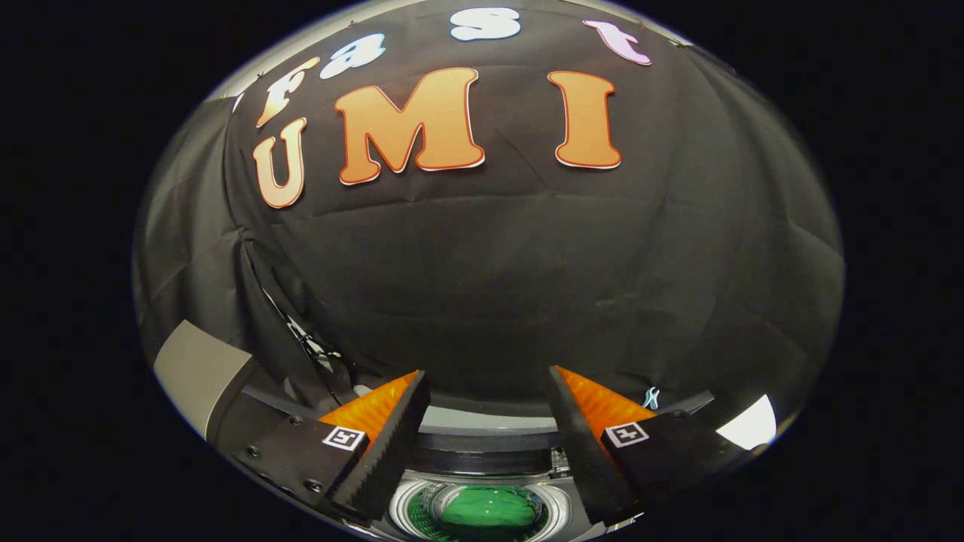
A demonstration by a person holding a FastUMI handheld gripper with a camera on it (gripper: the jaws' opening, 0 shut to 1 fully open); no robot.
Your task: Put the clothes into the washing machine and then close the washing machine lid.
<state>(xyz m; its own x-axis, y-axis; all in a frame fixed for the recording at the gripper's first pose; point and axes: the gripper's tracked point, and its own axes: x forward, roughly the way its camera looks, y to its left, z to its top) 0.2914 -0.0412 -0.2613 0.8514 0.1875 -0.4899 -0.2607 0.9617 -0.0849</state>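
Gripper view: we see the gripper (488,391) with its fingers (392,444) spread wide and nothing held between them, raised before the booth's black cloth wall (527,286). Below and between the fingers lies the washing machine (482,444), its drum (410,504) open to view. We find the green clothes (489,508) inside that drum. A grey panel (199,373) stands to the left.
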